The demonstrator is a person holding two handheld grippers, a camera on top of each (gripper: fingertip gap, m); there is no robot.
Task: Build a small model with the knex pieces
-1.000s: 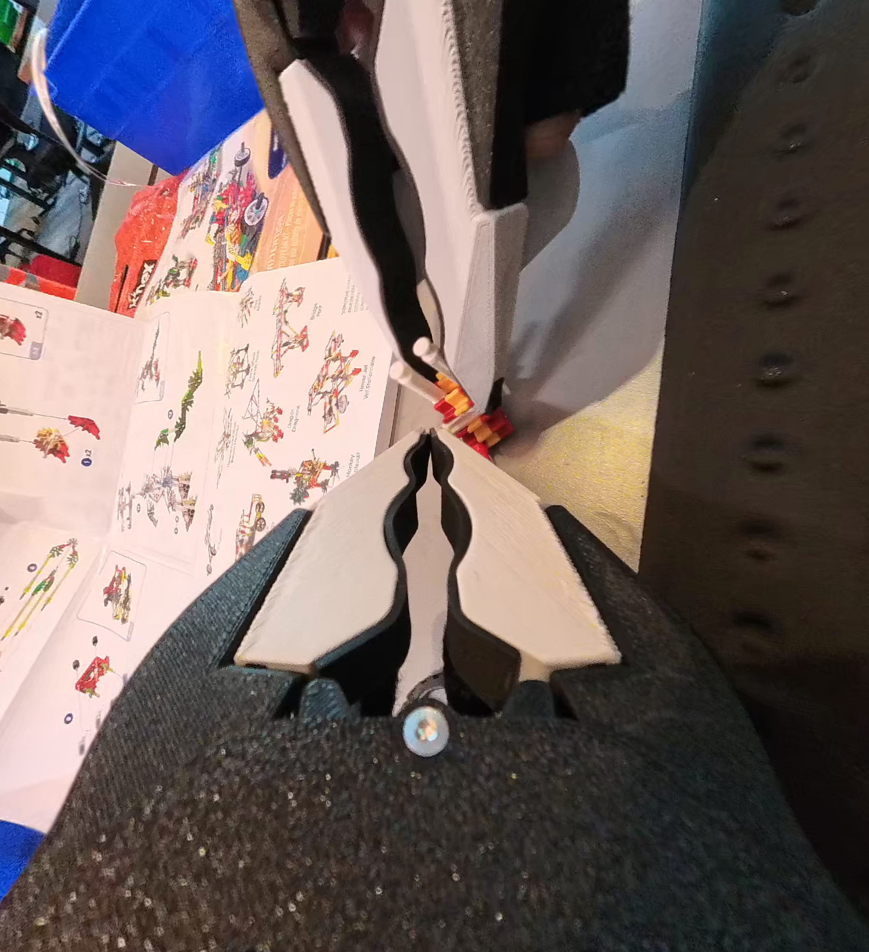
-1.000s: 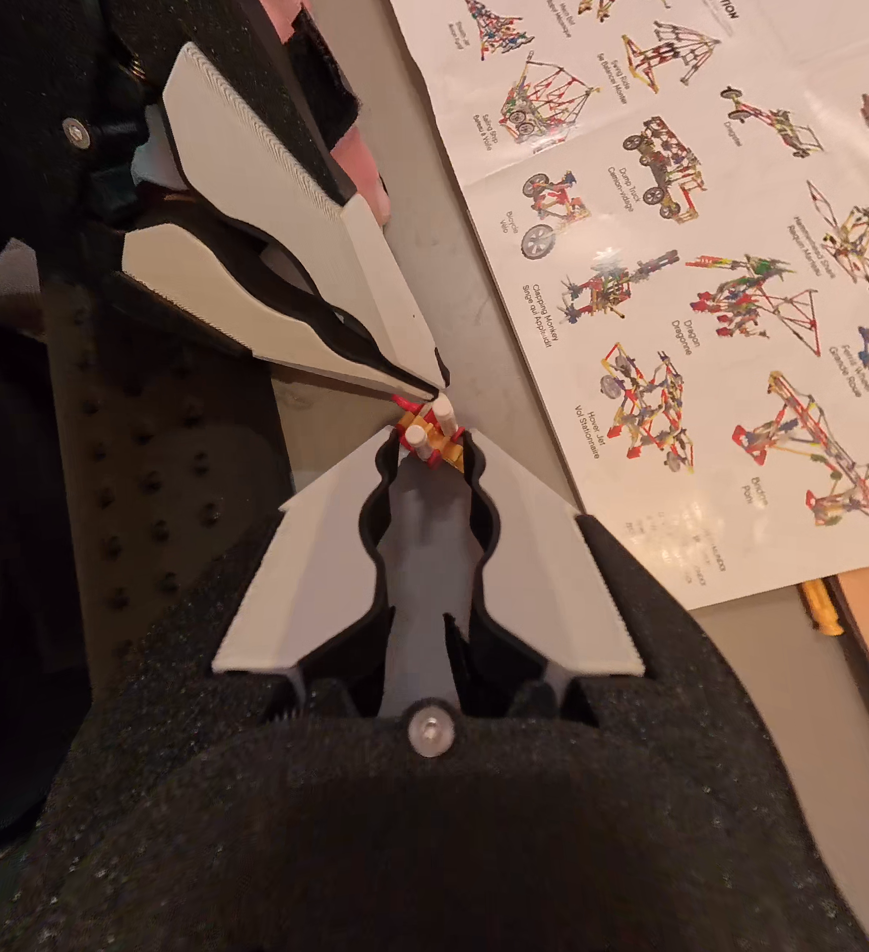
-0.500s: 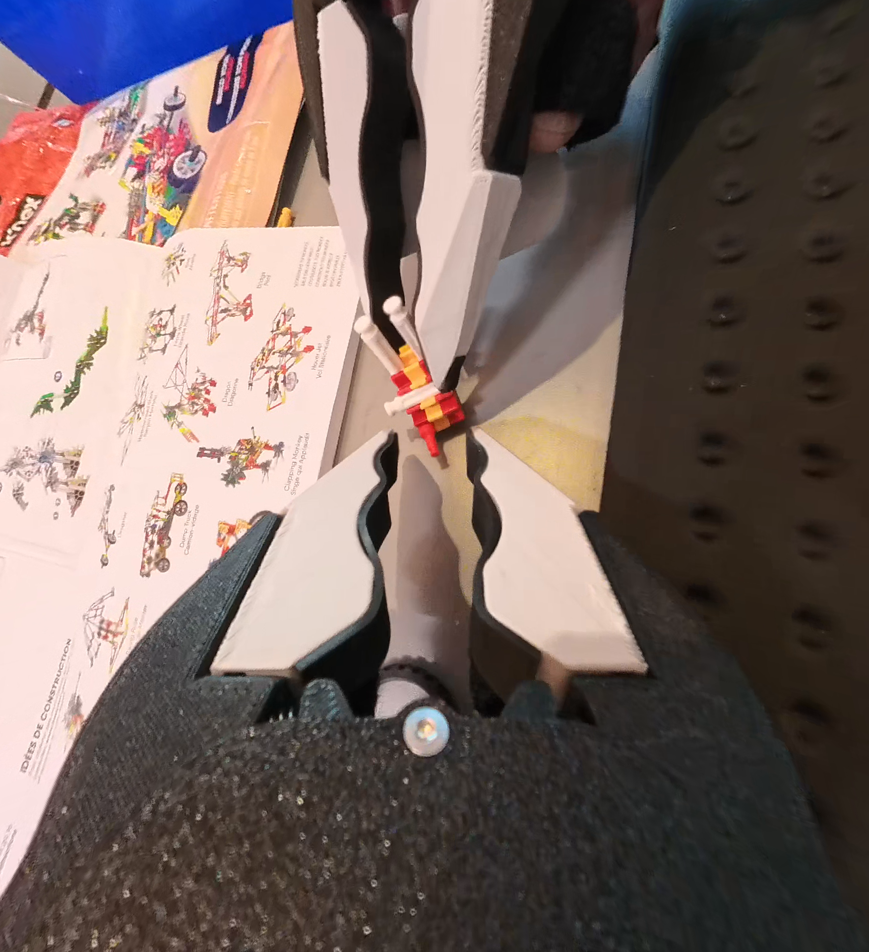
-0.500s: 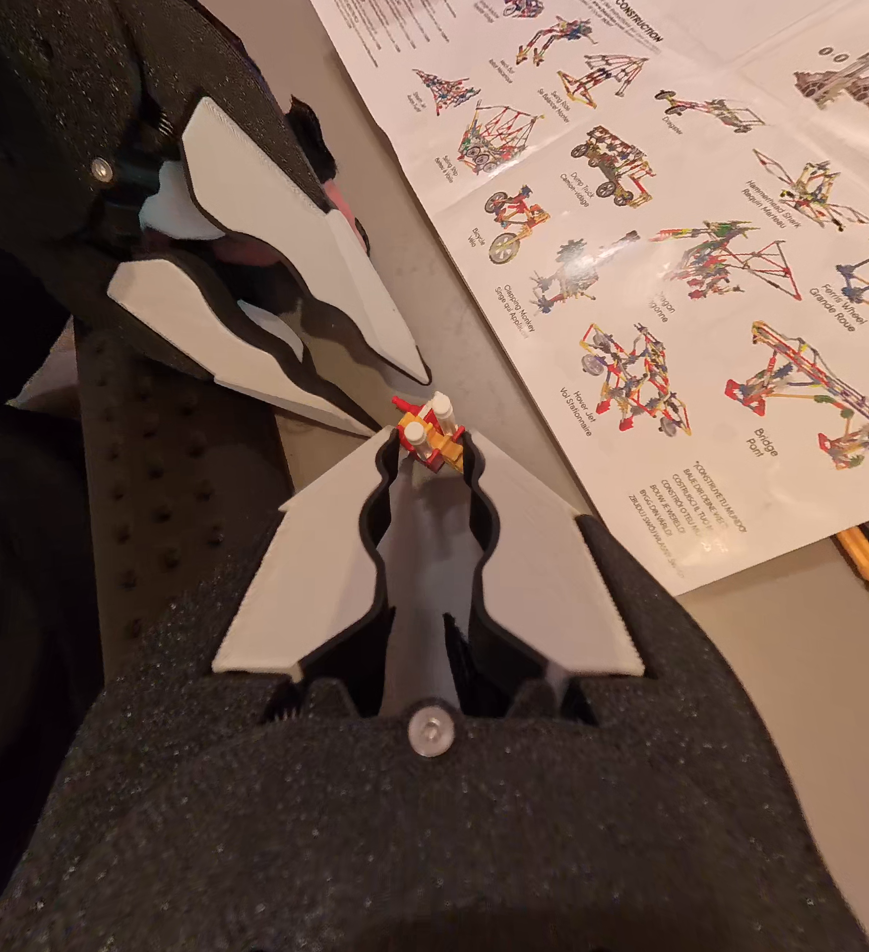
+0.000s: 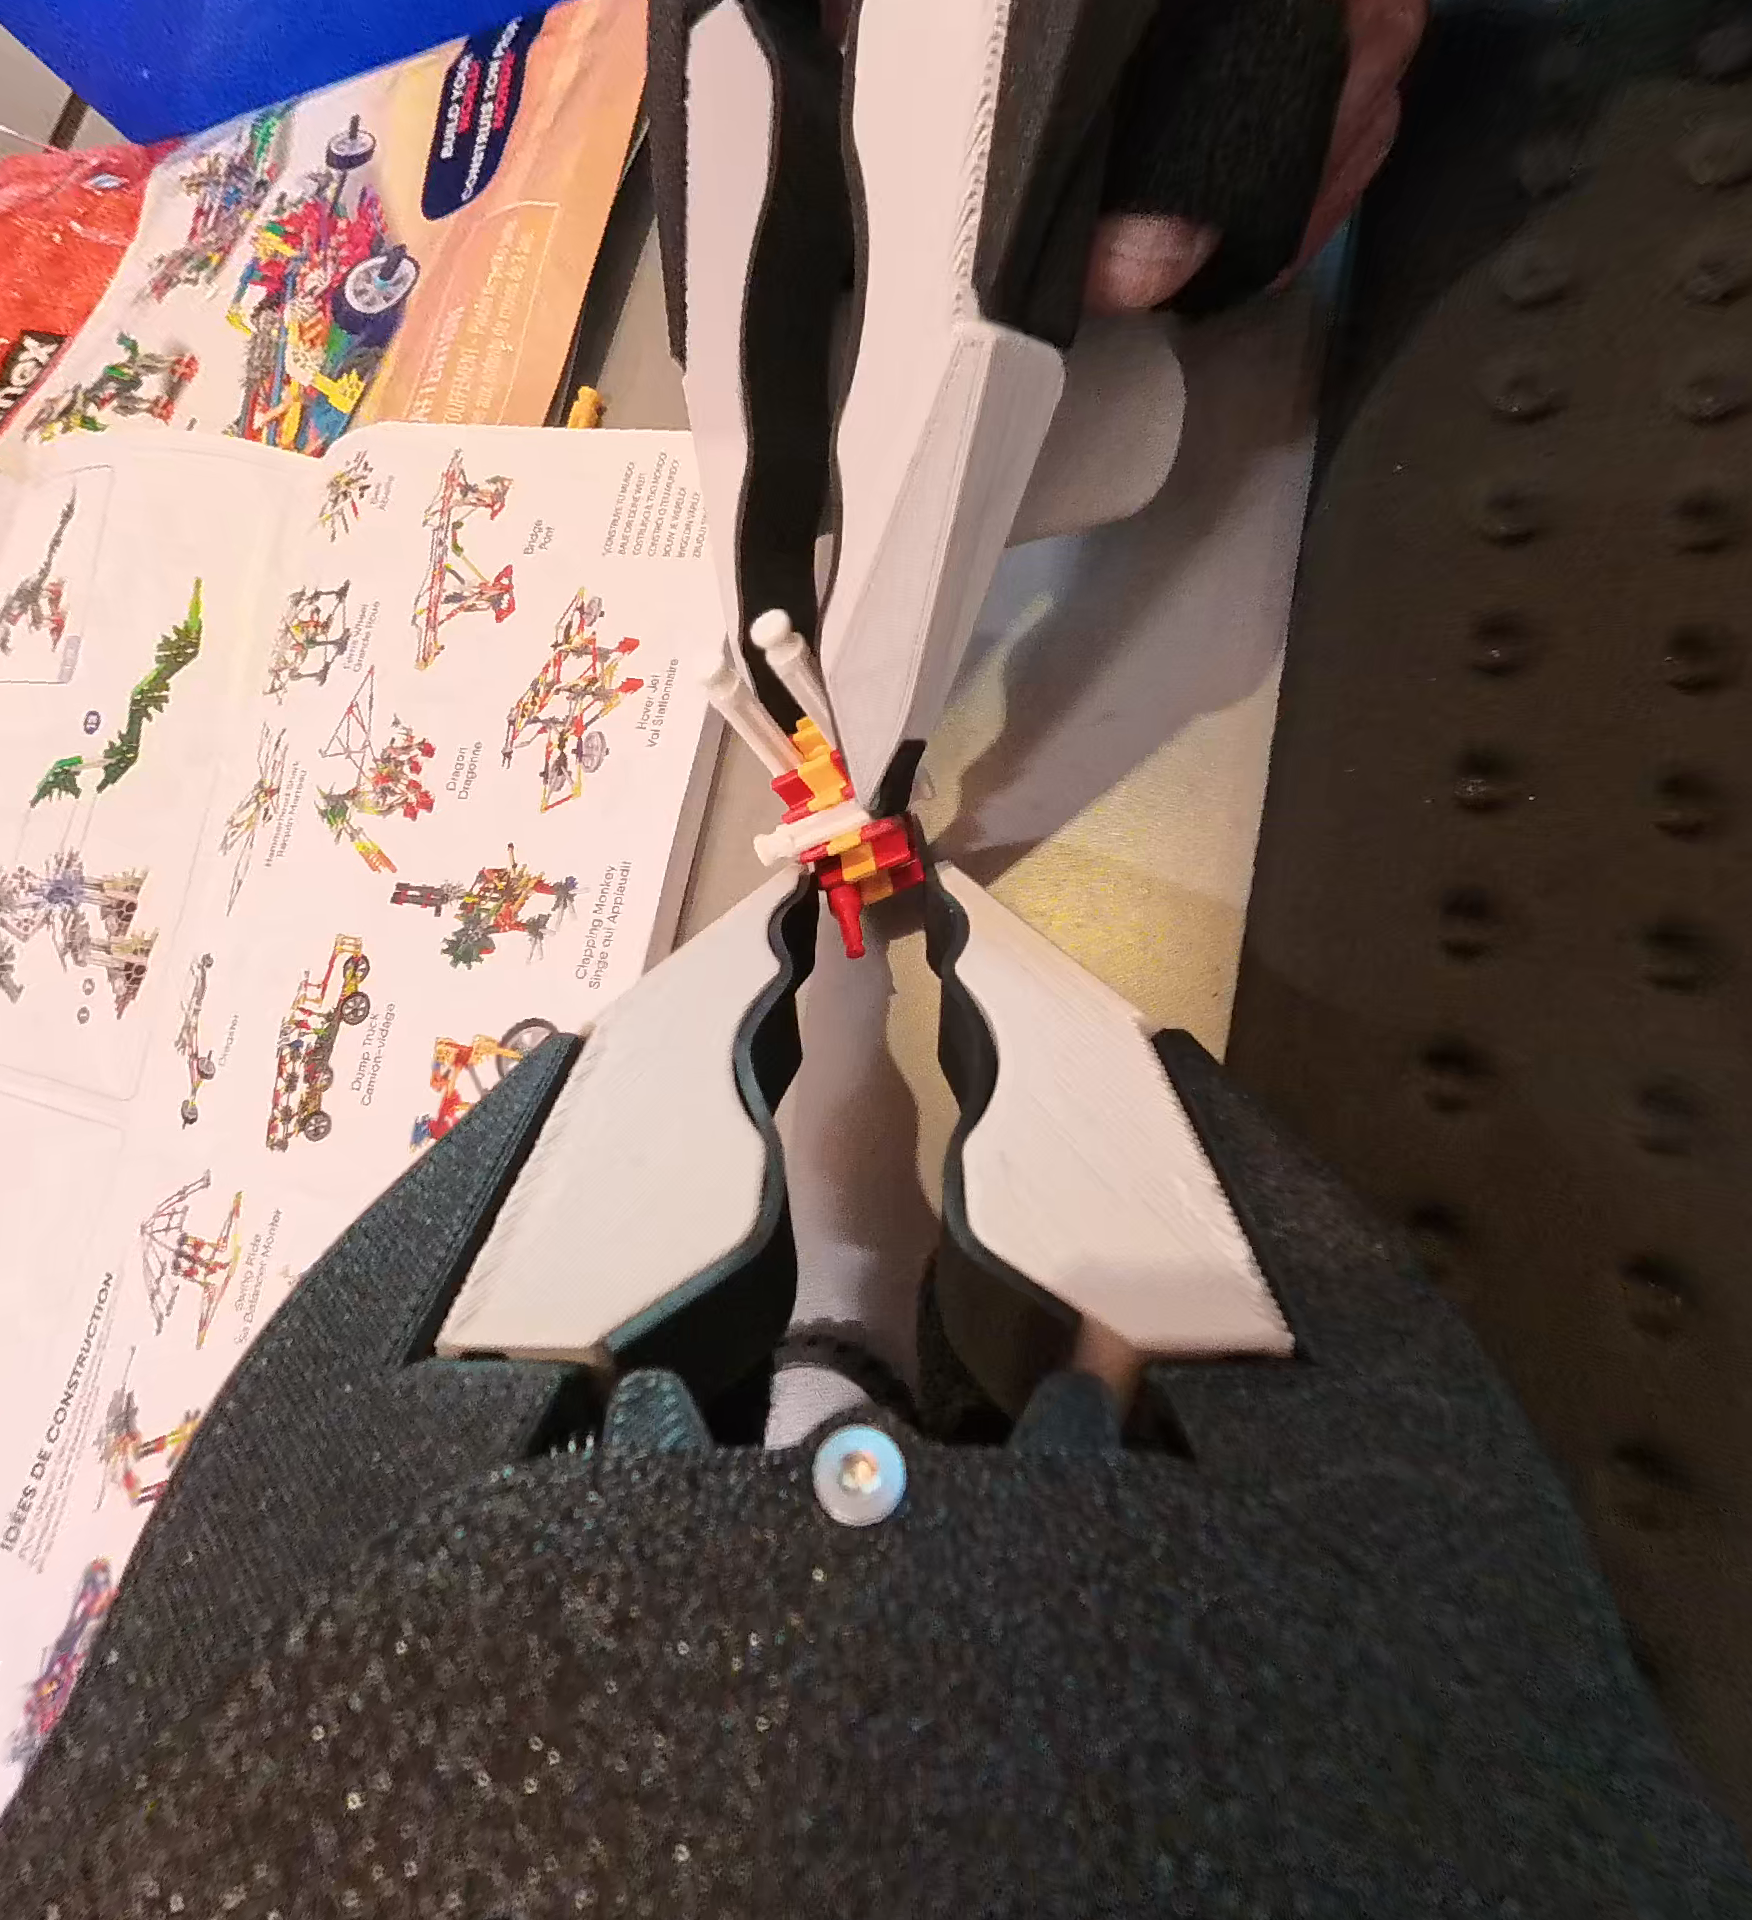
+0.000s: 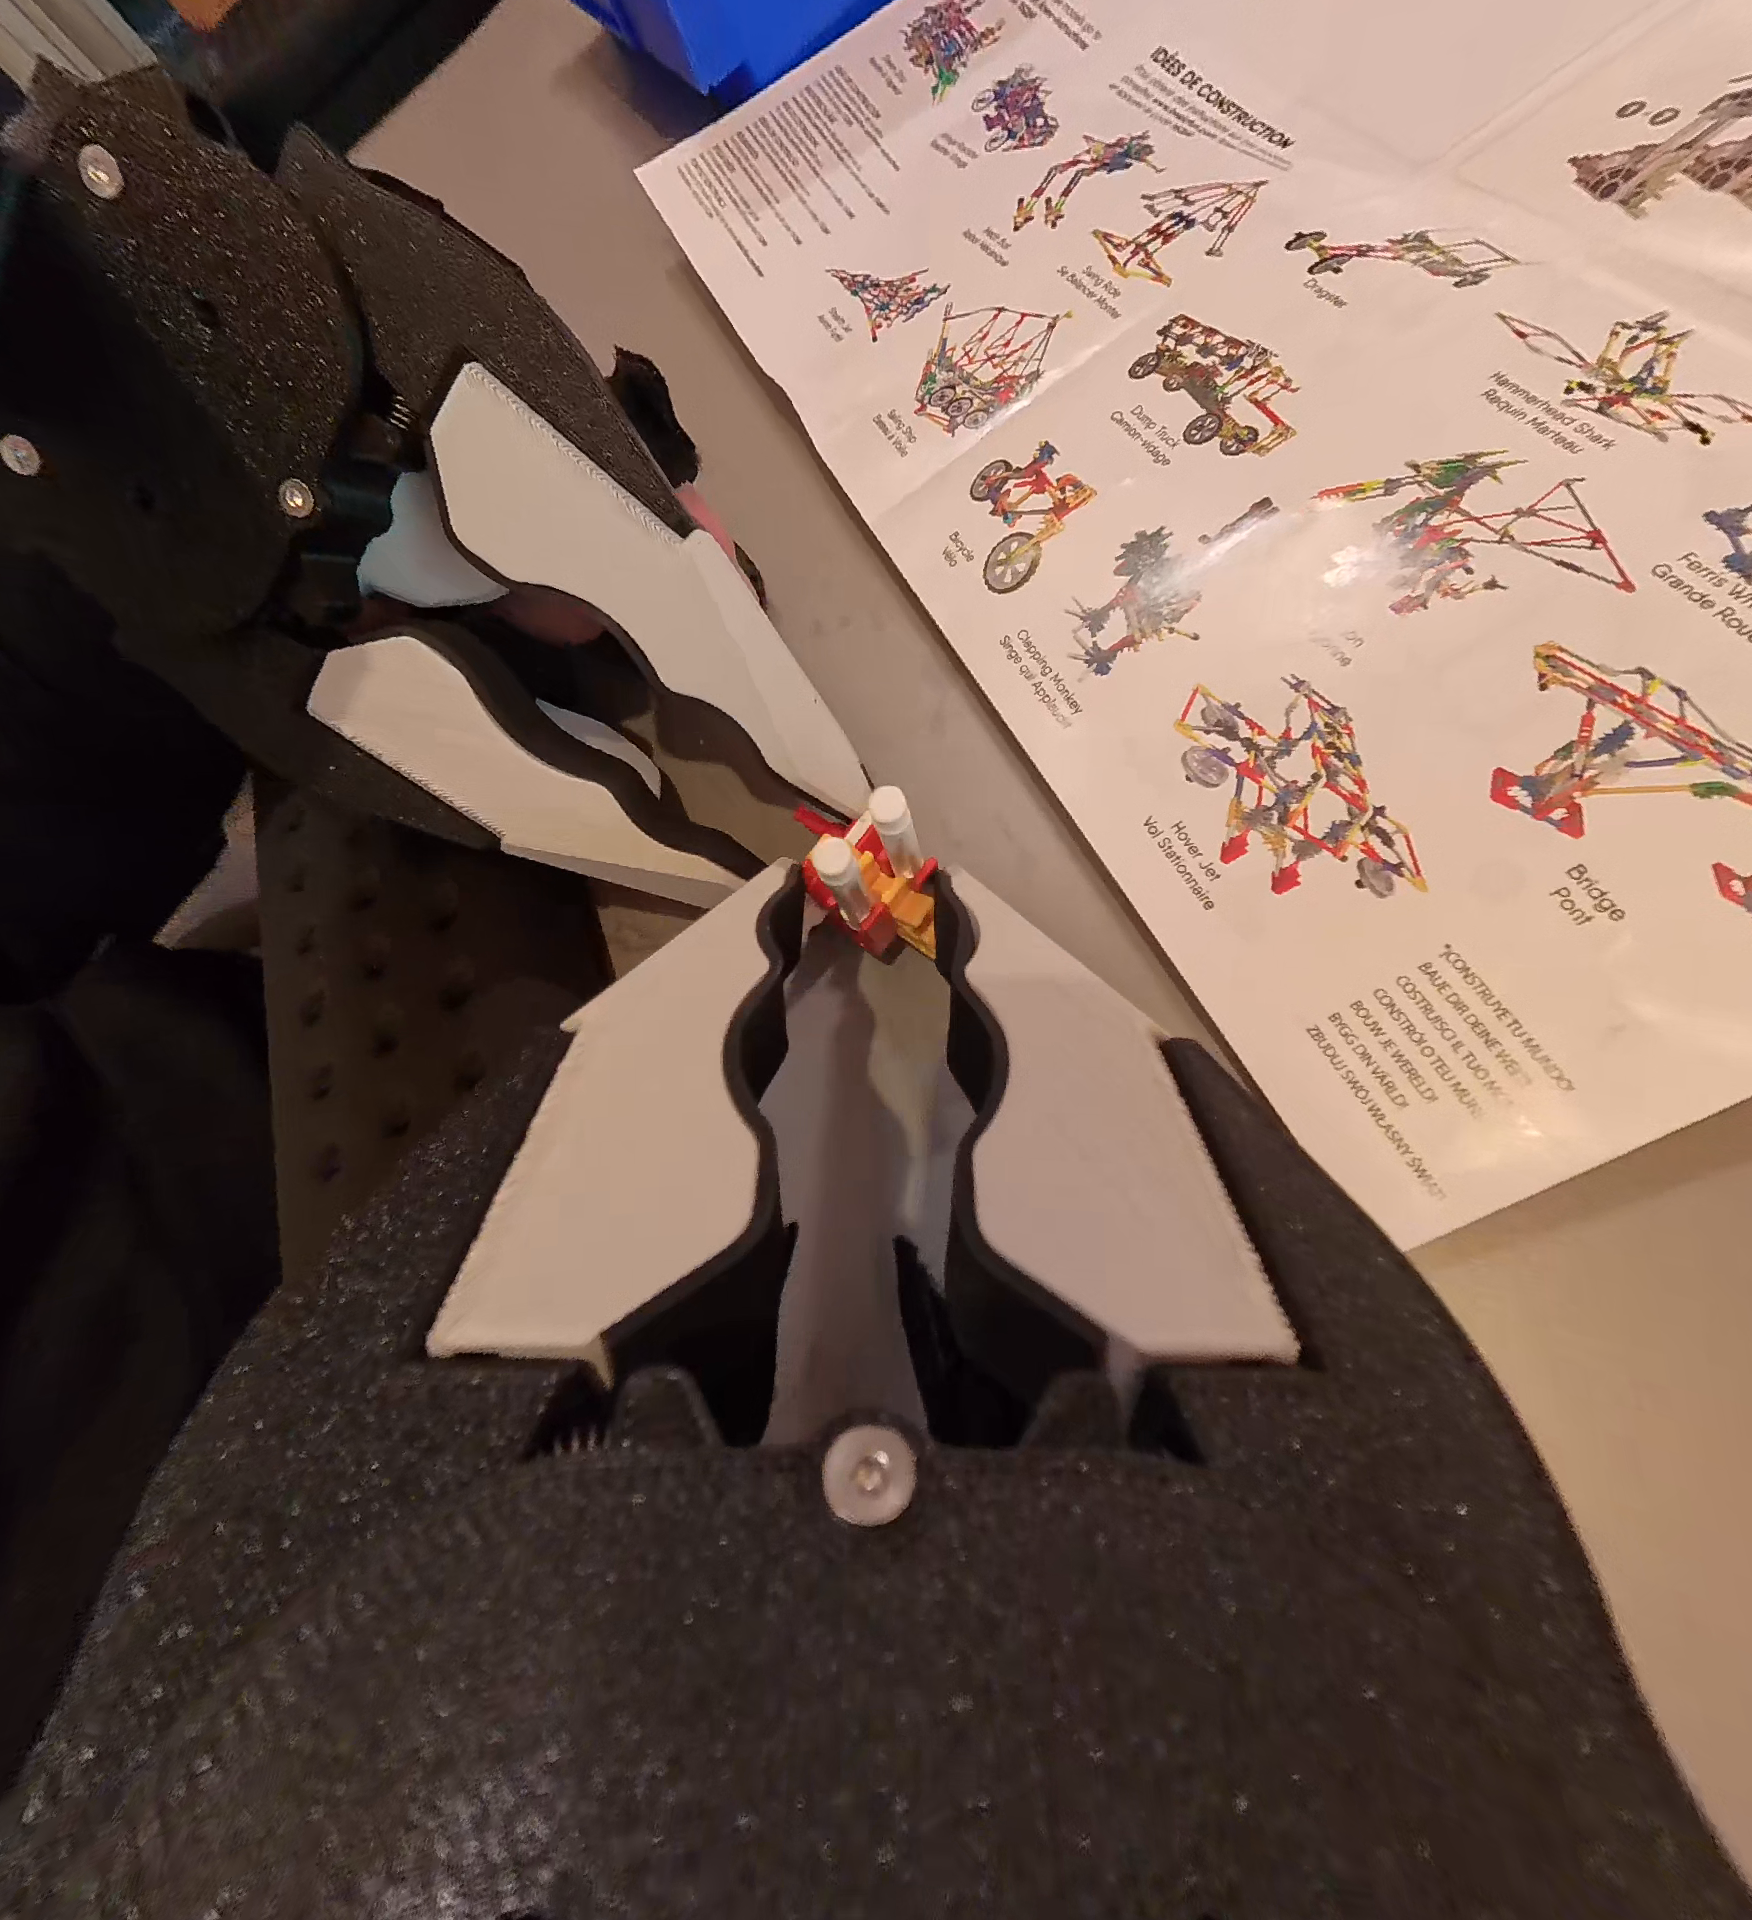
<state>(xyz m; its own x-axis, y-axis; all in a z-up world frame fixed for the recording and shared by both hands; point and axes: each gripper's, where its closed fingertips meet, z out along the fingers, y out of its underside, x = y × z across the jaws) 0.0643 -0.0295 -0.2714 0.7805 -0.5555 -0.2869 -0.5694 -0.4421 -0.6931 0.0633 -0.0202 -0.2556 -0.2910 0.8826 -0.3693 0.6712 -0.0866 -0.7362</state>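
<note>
right hand-held gripper: right hand-held gripper [image 6: 867, 904] clenched on the small red, yellow and white plastic rod-and-connector assembly [image 6: 872, 878], which sits at its fingertips, at 12 o'clock in the right wrist view.
left hand-held gripper: left hand-held gripper [image 5: 867, 899] has its jaws parted; the assembly's red end sits between its fingertips, contact cannot be told.
assembly: two white rods stick out toward 11 o'clock in the left wrist view; red and yellow connectors are clustered at the base. It is held above the grey bench [image 6: 1578, 1455].
surroundings: white fold-out instruction sheet with coloured model drawings [image 6: 1371, 520] lies at 2 o'clock in the right view, orange-and-red printed toy box [image 5: 259, 281] at 10 o'clock in the left view, blue bin [image 5: 228, 62] beyond it, dark studded mat [image 5: 1578, 831] at 3 o'clock.
progress: several pieces are already joined; the assembly looks small beside the pictured models, so most building probably remains.
</note>
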